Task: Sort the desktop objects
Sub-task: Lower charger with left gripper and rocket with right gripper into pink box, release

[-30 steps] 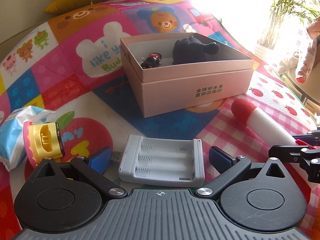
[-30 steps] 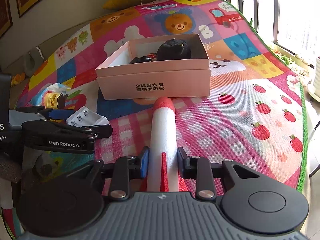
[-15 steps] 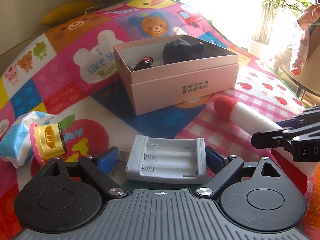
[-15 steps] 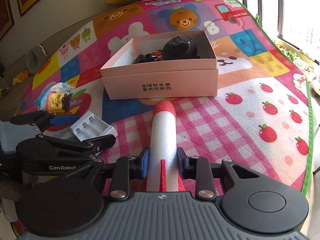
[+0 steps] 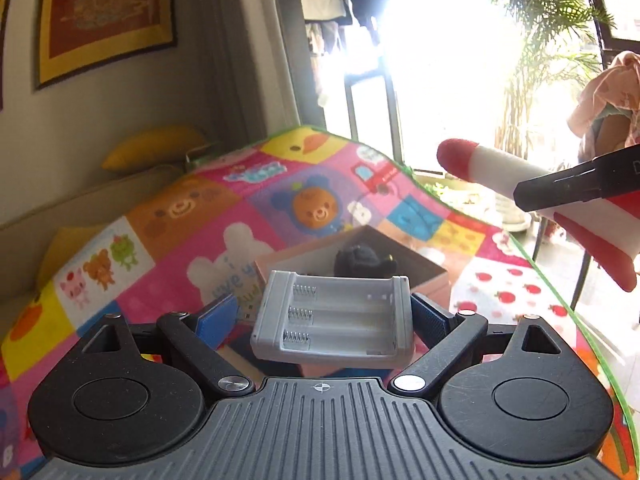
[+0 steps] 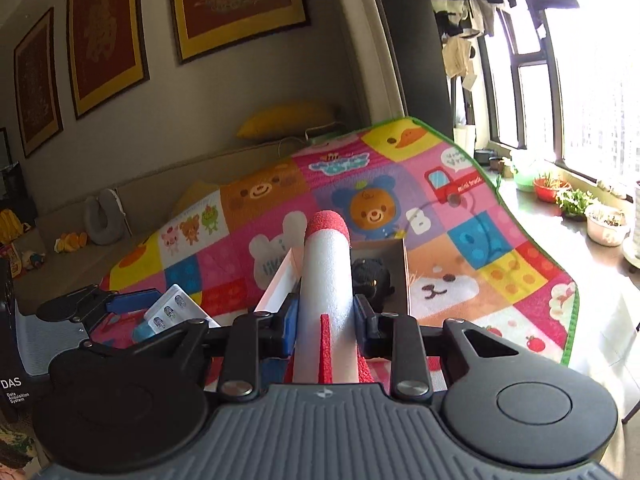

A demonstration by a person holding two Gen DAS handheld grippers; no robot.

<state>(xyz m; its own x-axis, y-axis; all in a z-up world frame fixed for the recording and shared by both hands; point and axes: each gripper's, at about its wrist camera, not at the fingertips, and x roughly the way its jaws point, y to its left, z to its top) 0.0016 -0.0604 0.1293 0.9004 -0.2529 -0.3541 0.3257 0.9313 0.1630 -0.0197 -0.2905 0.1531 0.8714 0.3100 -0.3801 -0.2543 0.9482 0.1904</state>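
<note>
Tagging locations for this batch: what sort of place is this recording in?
Likely a home living room: framed pictures on the wall, a children's cartoon play mat over the surface, potted plants along a sunny window ledge.

Grey 3-slot battery holder (image 5: 334, 322) and red-tipped white foam rocket (image 6: 326, 280), both aloft.

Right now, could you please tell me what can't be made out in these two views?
- Box contents: left view, the charger in the left gripper hides most; right view, the rocket in the right gripper does.
- Rocket tail: cut off in both.
- Window: glare-bleached, left view.
</note>
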